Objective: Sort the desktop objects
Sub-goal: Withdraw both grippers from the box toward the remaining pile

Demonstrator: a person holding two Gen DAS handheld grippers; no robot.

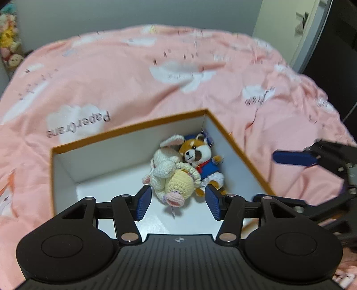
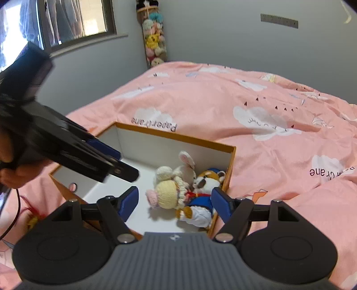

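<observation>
Left gripper [image 1: 177, 203]: jaws well apart, nothing between the blue pads, nothing held. It hangs above the open box [image 1: 131, 130], pointing down into it. The crochet bunny's pink foot shows in the gap between the pads, but lower down, on the box floor, not touching them.

Right gripper [image 2: 174, 204]: also wide open, empty. It sits above the box's near edge; both toys show between its fingers from above, no contact visible.

Box: orange rim, white inside, lying on the bed [image 2: 256, 107]. Both toys sit in one corner of the box, pressed against each other:
- crochet bunny [image 1: 166, 176], white and cream with pink ears and feet, lying on its side, toward the box's middle.
- red panda plush [image 1: 200, 158], blue outfit with red neckerchief, tight against the box wall, partly under the bunny. A paper tag sticks up in the corner behind its head.

The rest of the box floor is bare white.

Cross-views: the left gripper shows in the right wrist view as a dark, blurred body over the box's far-left side, with part of a hand [image 2: 13, 176] behind it. The right gripper's blue finger shows at the right edge of the left wrist view, outside the box wall.

Beyond the box: pink duvet with cloud print, grey wall, a clear tube of plush toys [image 2: 154, 38] standing in the corner by the bed, a window [image 2: 73, 20] left of that.
</observation>
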